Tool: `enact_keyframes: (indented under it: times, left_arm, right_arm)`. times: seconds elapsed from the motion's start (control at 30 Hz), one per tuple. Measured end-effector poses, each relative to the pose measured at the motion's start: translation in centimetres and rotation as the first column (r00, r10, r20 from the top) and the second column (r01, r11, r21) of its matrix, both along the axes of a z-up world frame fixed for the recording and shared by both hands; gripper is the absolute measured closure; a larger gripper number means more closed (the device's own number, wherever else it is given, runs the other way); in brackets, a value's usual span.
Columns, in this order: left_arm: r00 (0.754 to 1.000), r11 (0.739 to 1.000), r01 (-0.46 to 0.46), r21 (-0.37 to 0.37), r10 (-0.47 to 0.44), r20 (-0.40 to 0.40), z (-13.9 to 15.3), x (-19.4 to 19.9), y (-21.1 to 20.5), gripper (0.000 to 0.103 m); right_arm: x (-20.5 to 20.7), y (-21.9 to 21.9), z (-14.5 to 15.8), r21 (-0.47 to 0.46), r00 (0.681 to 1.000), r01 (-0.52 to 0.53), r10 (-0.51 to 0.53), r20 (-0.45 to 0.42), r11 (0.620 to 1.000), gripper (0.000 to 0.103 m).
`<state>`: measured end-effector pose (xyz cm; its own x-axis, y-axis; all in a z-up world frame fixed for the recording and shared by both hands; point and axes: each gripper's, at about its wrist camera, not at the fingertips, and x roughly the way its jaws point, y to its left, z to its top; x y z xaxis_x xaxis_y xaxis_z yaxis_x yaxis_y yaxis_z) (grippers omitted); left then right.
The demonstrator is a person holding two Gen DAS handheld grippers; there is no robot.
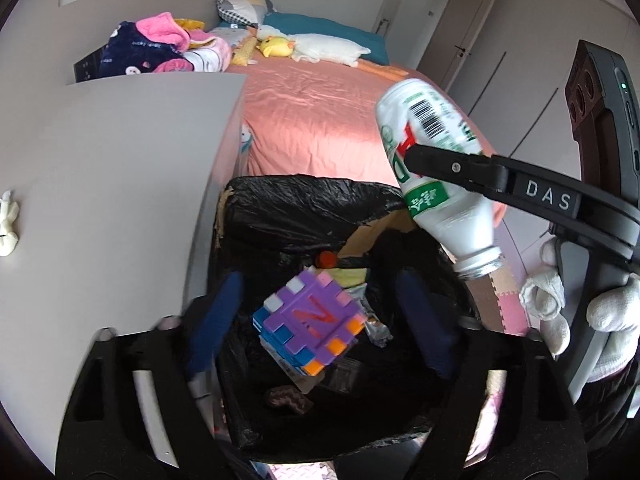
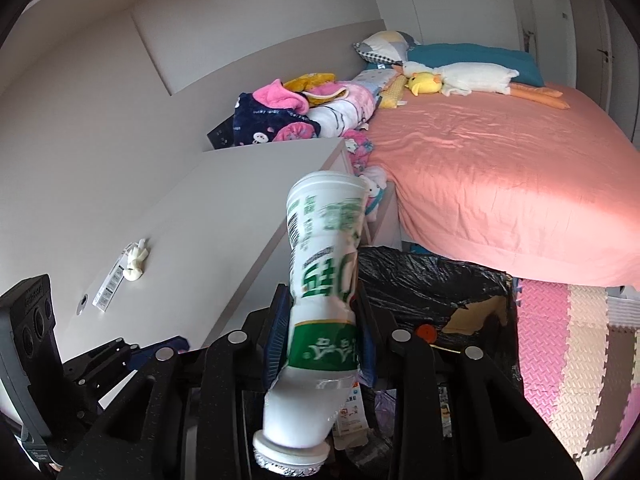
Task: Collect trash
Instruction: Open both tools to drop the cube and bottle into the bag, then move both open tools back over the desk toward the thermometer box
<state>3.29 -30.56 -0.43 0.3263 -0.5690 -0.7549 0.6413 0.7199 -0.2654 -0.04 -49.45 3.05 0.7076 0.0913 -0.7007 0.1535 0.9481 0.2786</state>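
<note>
A trash bin lined with a black bag (image 1: 304, 208) stands between the desk and the bed; it also shows in the right wrist view (image 2: 432, 280). My left gripper (image 1: 320, 320) is open above the bin, and a purple, blue and orange block cube (image 1: 310, 318) hangs loose between its blue fingers, touching neither. My right gripper (image 2: 322, 328) is shut on a white bottle with a green label (image 2: 320, 300), held upside down with its mouth down, over the bin's near edge. The bottle also shows in the left wrist view (image 1: 436, 168).
A grey desk (image 1: 120, 184) is left of the bin, with a small white toy (image 2: 136, 264) and a label strip on it. A bed with a pink sheet (image 2: 500, 176) lies behind. Foam floor mats (image 2: 572, 344) are on the right. Wrappers lie in the bin.
</note>
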Motion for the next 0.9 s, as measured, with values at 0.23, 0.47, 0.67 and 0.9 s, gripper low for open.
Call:
enact_keyframes:
  times: [0.23,0.47,0.67,0.9]
  left_arm:
    - [1.0,1.0,0.01,-0.013,-0.01,-0.002,0.3,-0.1,0.2,0.006]
    - [1.0,1.0,0.012,-0.025,-0.012,0.01,0.6,-0.4,0.9,0.006]
    - [1.0,1.0,-0.005,-0.025,0.005,0.016,0.5,-0.2,1.9,0.006]
    - [0.998,0.999,-0.053,-0.011,0.053,0.038,0.4,0.6,4.5,0.006]
  right_arm:
    - [-1.3,-2.2,0.4,-0.044,0.991,0.131,-0.13,0.014,0.99,0.021]
    - [-1.7,-2.4,0.5,-0.033,0.991,0.129,-0.128,0.028,0.991,0.021]
    - [-1.0,-0.8,0.1,-0.03,0.994,0.105,-0.104,0.026,0.994,0.021]
    - [0.4,1.9,-0.4,-0.032,0.998,0.055,-0.055,0.018,0.998,0.021]
